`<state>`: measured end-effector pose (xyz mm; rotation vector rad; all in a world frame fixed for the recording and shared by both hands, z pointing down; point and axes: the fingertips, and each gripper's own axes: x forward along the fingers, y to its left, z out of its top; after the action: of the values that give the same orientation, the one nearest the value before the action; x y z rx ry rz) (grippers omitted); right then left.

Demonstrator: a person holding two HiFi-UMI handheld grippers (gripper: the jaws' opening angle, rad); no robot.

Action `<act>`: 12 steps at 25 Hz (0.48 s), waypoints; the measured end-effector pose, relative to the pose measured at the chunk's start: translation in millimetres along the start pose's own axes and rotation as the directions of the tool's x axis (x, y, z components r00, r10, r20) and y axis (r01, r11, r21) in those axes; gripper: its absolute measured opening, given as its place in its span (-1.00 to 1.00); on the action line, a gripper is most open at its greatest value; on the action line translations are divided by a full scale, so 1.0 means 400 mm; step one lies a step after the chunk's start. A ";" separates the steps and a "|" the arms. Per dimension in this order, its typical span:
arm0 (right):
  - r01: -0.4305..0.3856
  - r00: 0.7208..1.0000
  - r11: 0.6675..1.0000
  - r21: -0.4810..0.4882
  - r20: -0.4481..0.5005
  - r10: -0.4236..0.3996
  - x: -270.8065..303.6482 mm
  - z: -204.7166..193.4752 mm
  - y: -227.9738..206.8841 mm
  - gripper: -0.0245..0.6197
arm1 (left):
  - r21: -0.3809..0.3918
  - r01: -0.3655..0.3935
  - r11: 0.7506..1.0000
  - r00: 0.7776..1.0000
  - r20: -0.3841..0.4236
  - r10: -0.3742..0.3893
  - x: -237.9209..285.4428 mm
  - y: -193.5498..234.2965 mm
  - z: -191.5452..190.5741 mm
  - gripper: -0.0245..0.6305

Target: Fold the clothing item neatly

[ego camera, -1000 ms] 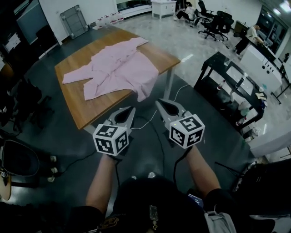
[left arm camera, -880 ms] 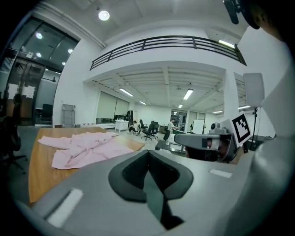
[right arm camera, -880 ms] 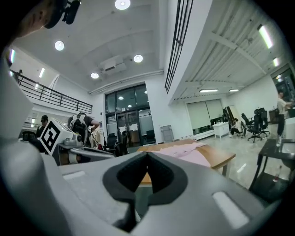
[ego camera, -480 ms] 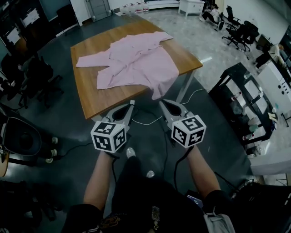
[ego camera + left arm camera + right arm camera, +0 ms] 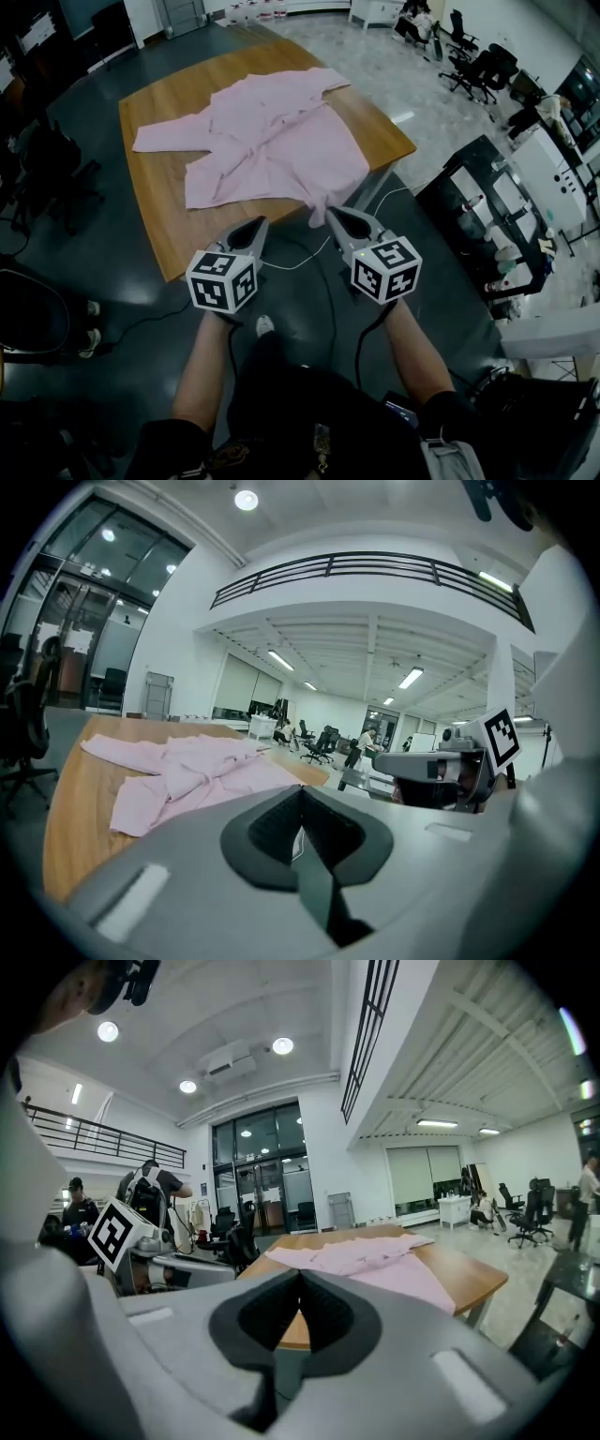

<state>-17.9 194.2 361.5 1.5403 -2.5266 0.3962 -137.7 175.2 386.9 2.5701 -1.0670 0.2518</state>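
**A:** Start closest in. What are the two hands doing?

**B:** Both forearms reach out toward the wooden table, each holding a gripper with a marker cube on its back. The left gripper has its jaws pressed together with nothing between them. The right gripper is the same, closed and empty. Both are in the air, short of the table's near edge, and touch neither the table nor the cloth.

**A:** Side by side?

**B:** Yes. They are near each other, with the right tip a little closer to the table's near right corner. On the dark floor under them, on the near side of the table, a shoe shows, and a thin pale cable runs toward the table leg.

**A:** And the garment?

**B:** The pink shirt lies on the tabletop, spread out but rumpled and not folded. Its body covers the right half of the table. One sleeve stretches out flat toward the table's left edge. A corner of the hem hangs over the near edge by the right corner, just beyond the right gripper's tip. The left part of the tabletop is bare wood.

**A:** Anything past the table?

**B:** To the table's right stands a black bench with small items on it. Beyond the table's far right corner is a cluster of black office chairs on a pale floor. A second chair group sits off the table's left side, too dark to make out clearly.
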 end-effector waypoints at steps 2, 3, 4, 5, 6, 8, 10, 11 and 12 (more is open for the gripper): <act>0.017 1.000 1.000 -0.005 -0.015 -0.017 0.055 0.013 -0.016 -0.91 | -0.009 0.014 1.000 1.000 -0.005 -0.014 0.033 0.051 0.014 -0.90; 0.024 0.999 1.000 -0.007 -0.023 -0.024 0.081 0.020 -0.022 -0.91 | -0.012 0.020 1.000 1.000 -0.008 -0.020 0.048 0.076 0.022 -0.90; 0.032 0.999 0.999 -0.010 -0.030 -0.032 0.106 0.027 -0.028 -0.91 | -0.013 0.026 1.000 1.000 -0.012 -0.026 0.062 0.100 0.030 -0.90; 0.040 0.998 0.999 -0.014 -0.037 -0.041 0.129 0.033 -0.034 -0.91 | -0.011 0.032 0.999 0.999 -0.016 -0.032 0.076 0.121 0.037 -0.90; 0.050 0.998 0.999 -0.020 -0.042 -0.051 0.149 0.040 -0.042 -0.91 | -0.009 0.038 0.999 0.999 -0.020 -0.038 0.091 0.140 0.044 -0.90; 0.068 0.996 0.997 -0.032 -0.048 -0.069 0.188 0.055 -0.058 -0.92 | -0.008 0.051 0.999 0.998 -0.022 -0.051 0.121 0.175 0.060 -0.90; 0.081 0.995 0.996 -0.042 -0.051 -0.083 0.224 0.070 -0.077 -0.91 | -0.011 0.058 0.998 0.998 -0.022 -0.058 0.149 0.208 0.077 -0.90; 0.086 0.995 0.995 -0.045 -0.054 -0.088 0.239 0.077 -0.087 -0.91 | -0.013 0.060 0.998 0.998 -0.021 -0.060 0.162 0.221 0.085 -0.90; 0.089 0.994 0.995 -0.048 -0.056 -0.092 0.254 0.083 -0.099 -0.91 | -0.013 0.062 0.998 0.998 -0.021 -0.062 0.175 0.233 0.093 -0.90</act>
<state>-29.2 80.7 362.8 1.5960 -2.3948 0.3636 -153.8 54.3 395.8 2.5785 -0.9769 0.2551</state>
